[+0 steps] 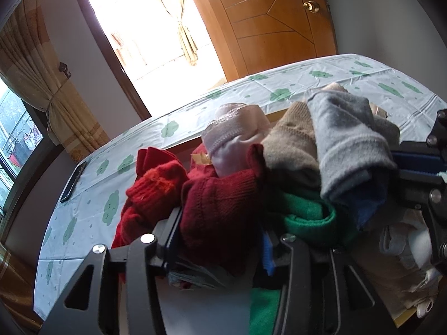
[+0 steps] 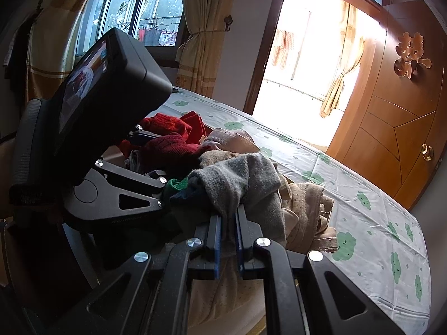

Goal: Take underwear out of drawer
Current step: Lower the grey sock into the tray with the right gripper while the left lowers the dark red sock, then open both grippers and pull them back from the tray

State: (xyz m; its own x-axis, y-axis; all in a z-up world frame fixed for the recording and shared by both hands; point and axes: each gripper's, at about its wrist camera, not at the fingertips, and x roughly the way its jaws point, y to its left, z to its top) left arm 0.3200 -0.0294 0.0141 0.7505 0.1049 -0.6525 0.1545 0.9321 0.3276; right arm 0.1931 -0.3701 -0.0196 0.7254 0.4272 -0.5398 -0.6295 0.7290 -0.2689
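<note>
A heap of clothes fills the drawer, whose pale wooden rim shows behind it. On top lie pink lace-edged underwear, a beige knit and a grey knit garment. My left gripper is shut on a dark red knit garment that fills the gap between its pads. My right gripper is shut on the grey knit garment, which drapes over its fingertips; its body shows at the right edge. A green knit lies underneath.
Beyond the drawer a bed carries a white sheet with green clouds. A black flat device lies on it. Beige lace underwear spills right of the heap. A wooden door, curtains and a bright doorway stand behind.
</note>
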